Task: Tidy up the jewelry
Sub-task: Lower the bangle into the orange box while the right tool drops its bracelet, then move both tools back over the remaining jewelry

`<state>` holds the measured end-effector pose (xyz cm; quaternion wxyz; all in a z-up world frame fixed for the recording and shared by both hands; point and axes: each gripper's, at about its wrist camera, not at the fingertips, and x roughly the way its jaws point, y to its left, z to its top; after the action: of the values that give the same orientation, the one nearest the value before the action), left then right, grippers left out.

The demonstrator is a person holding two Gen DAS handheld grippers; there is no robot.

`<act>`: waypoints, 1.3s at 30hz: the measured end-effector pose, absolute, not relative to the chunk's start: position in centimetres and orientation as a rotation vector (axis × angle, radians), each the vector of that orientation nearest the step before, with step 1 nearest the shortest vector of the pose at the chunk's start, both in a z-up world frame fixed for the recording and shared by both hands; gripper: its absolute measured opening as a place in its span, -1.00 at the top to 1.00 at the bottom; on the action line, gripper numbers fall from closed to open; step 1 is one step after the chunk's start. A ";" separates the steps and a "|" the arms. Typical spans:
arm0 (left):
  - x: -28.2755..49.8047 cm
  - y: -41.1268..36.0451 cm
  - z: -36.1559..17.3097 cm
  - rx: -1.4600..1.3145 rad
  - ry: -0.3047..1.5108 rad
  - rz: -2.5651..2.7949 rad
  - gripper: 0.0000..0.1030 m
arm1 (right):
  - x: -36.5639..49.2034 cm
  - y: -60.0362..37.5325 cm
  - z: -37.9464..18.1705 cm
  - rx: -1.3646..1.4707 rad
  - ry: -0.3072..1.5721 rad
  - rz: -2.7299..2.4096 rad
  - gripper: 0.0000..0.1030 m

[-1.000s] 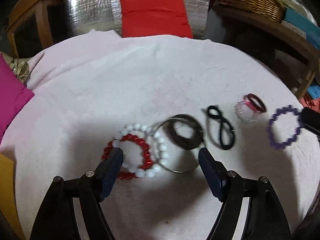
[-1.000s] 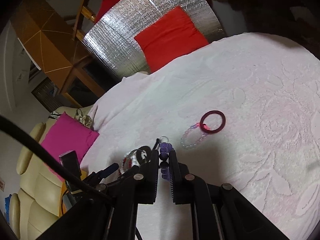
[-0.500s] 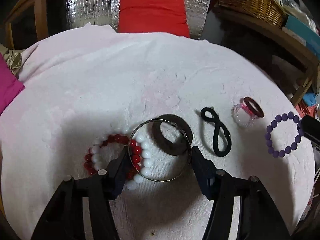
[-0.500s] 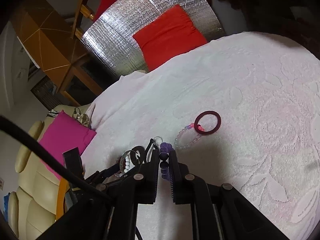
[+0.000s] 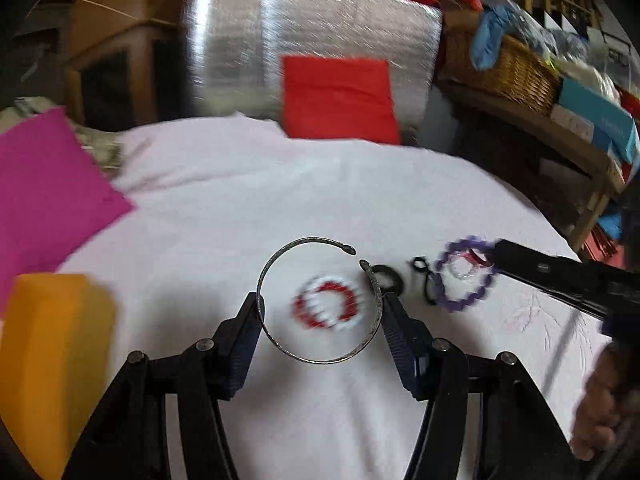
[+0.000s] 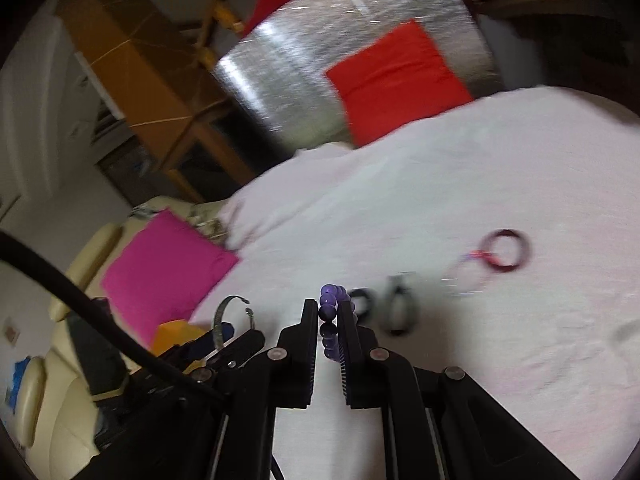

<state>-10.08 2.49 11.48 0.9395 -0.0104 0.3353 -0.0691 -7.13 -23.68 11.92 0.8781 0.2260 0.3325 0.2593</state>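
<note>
Pinching a thin open-ended silver metal bangle [image 5: 320,300] across its width, the left hand-held gripper [image 5: 320,322] holds it raised above the white embossed cloth [image 5: 280,192] covering the desk, both pads pressed against the hoop's sides. Seen through the hoop, a red-and-white beaded bracelet [image 5: 330,307] lies on the cloth, smeared by motion blur. Just right, a dark band [image 5: 387,276] and a black looped hair tie [image 5: 425,280] are partly hidden behind the bangle and the beads in front. The right hand-held gripper [image 6: 329,320] is pressed together on a purple beaded bracelet [image 6: 330,308], whose loop hangs out past its tip in the left wrist view; part of the person's hand [image 5: 600,412] shows at the lower right edge. Farther off, a dark red ring [image 6: 506,250] overlaps a clear pinkish bead bracelet [image 6: 466,274], both blurred. Beyond the desk stand a red cushion [image 5: 338,98] against silver foil sheeting [image 5: 312,24] and a magenta cushion [image 5: 44,192], cut off at the frame.
</note>
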 end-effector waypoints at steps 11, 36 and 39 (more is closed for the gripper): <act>-22.3 21.8 12.8 -0.037 0.732 0.308 -0.20 | -11.1 -3.6 14.5 0.382 0.728 0.962 0.78; -16.6 14.9 13.5 -0.015 0.756 0.144 -0.28 | -9.6 -13.7 11.6 0.376 0.800 0.697 0.47; -13.8 11.5 13.1 -0.003 0.785 0.110 -0.28 | -8.6 -19.5 10.0 0.467 0.809 0.614 0.47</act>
<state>-13.76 11.46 13.13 0.9225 -0.0014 0.3823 0.0535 -8.63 -19.49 10.02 0.8478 0.2215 0.3837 0.2915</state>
